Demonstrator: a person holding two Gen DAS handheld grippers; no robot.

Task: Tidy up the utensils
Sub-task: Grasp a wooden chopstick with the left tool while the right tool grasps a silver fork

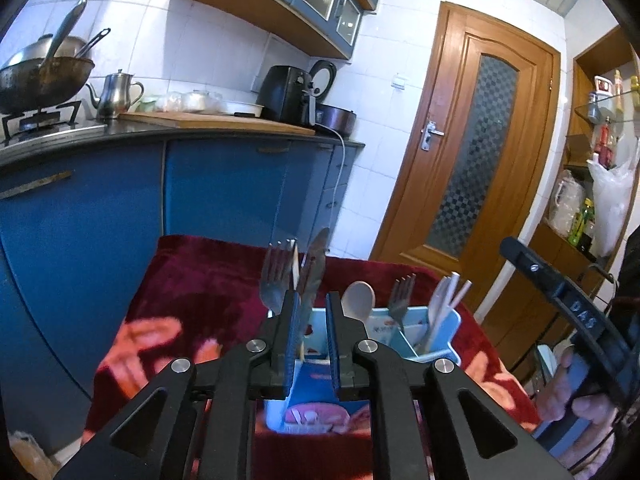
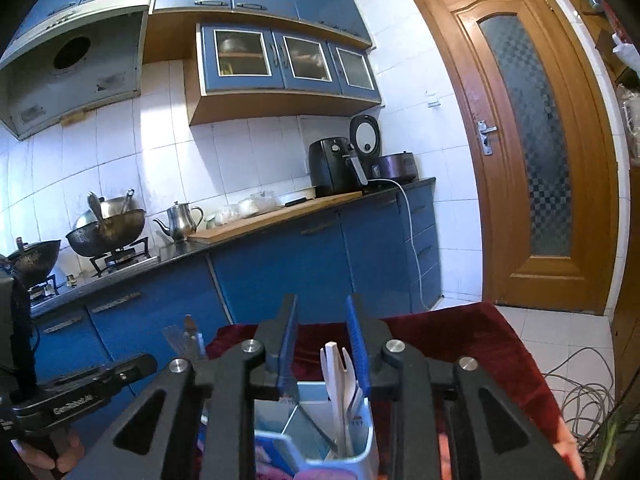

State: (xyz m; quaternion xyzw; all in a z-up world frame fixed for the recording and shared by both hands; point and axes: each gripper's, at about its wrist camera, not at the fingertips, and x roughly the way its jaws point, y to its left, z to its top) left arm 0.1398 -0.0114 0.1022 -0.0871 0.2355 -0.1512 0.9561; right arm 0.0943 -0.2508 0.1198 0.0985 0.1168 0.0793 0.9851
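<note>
From your left wrist view you see the whole blue utensil caddy [image 1: 416, 332] on the red cloth [image 1: 208, 280]: a wooden spoon [image 1: 359, 296] and a fork [image 1: 401, 296] stand in it, white utensils [image 1: 444, 300] at its right end. Your left gripper [image 1: 311, 316] fingers stand slightly apart, with a fork and knife [image 1: 296, 276] blurred between them; whether they clamp them, you cannot tell.

Your right wrist view shows only the caddy's right compartment [image 2: 352, 440], with a white fork [image 2: 335, 376] upright. Your right gripper [image 2: 322, 344] fingers stand apart above it, holding nothing.
</note>
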